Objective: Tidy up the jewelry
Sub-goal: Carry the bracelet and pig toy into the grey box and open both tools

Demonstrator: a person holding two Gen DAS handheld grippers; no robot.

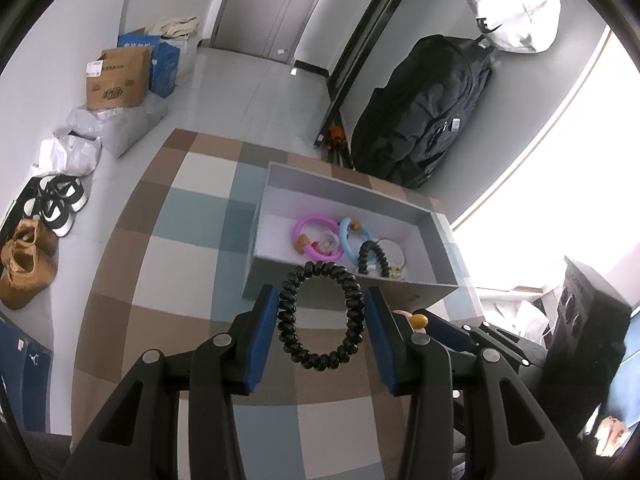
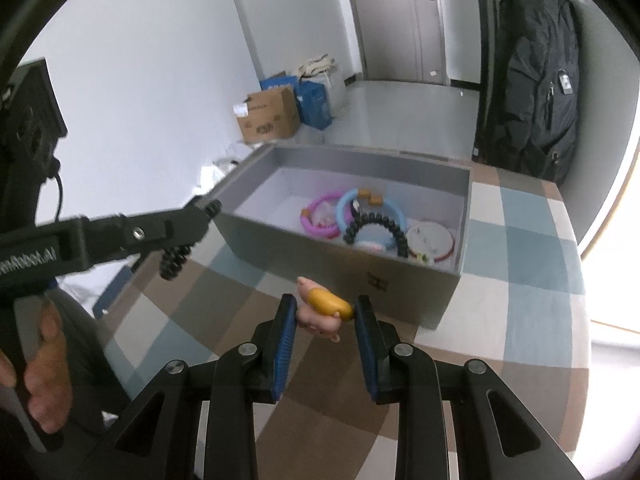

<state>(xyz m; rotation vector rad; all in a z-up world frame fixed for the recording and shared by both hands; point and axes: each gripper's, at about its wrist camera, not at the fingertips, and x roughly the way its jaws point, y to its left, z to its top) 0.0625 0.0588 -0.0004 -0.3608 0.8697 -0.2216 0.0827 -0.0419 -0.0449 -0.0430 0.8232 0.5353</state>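
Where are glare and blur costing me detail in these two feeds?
Left wrist view: the window at right is blown out white; the coil tie in the left claw and the box stay sharp. Right wrist view: glare only along the right edge; the other claw at left is smeared, the box slightly soft. Both bend straight lines towards the rims.
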